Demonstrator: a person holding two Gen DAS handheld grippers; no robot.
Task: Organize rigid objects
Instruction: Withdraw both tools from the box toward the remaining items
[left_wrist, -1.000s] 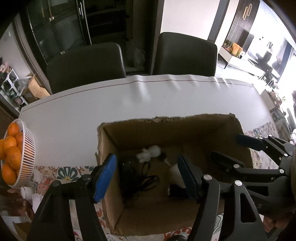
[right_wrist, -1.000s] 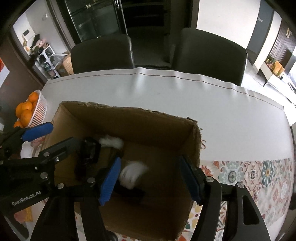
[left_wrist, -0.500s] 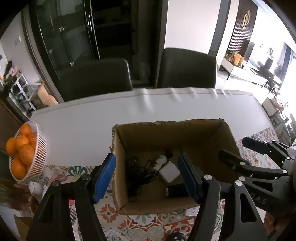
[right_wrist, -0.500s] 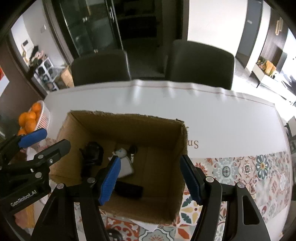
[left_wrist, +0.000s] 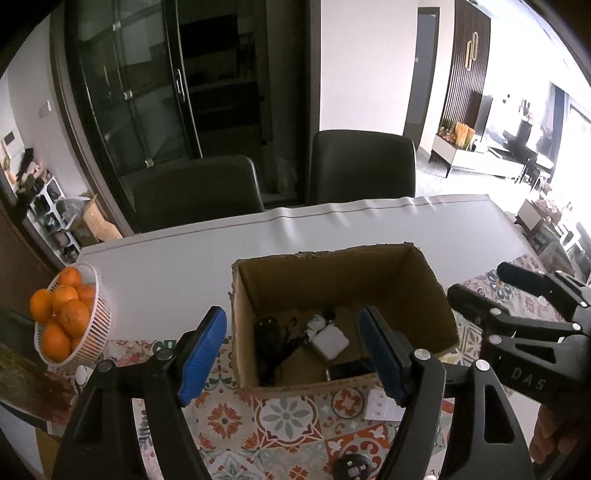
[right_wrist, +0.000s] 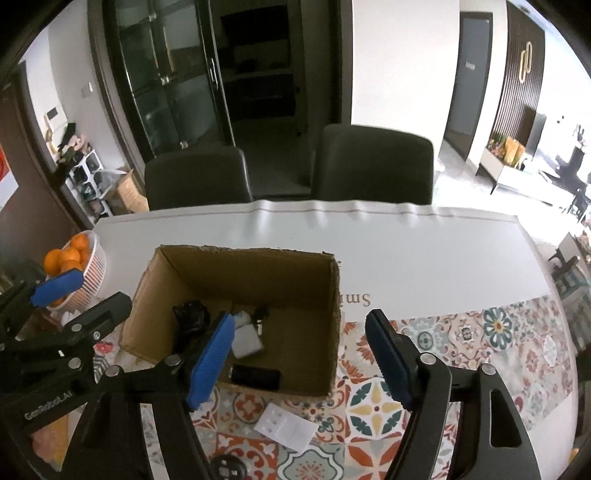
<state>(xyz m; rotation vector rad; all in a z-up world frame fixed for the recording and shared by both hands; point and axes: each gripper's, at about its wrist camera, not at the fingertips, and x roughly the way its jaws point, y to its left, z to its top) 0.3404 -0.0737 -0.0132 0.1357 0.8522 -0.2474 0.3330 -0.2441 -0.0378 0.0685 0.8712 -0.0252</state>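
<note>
Biggest change first: both grippers had pulled well back and up from the cardboard box (left_wrist: 343, 317). A second earlier they were right down over its opening with a white thing mid-drop; by this frame the whole box sat in view on the worktop (left_wrist: 177, 266) with room around it. I'd read that as a drop-off just finished — the item went in and the hands backed off for the next one.

Inside the box lay a black adapter with its cable (left_wrist: 271, 339), a white charger block (right_wrist: 246, 338) and a flat black device (right_wrist: 255, 374) at the near wall. Still outside, on the patterned cloth just in front of the box, sat a small white flat piece (right_wrist: 286, 428) and a round black thing (right_wrist: 227, 468) at the bottom edge — probably the next candidates, though that's my guess.

Jaws: the left gripper (left_wrist: 293, 356) was spread wide, nothing between the blue pads and touching nothing. Same for the right gripper (right_wrist: 299, 362) — wide apart, empty, hanging above the box's near edge.

The basket of oranges (left_wrist: 64, 317) stood off to the left, not involved.
</note>
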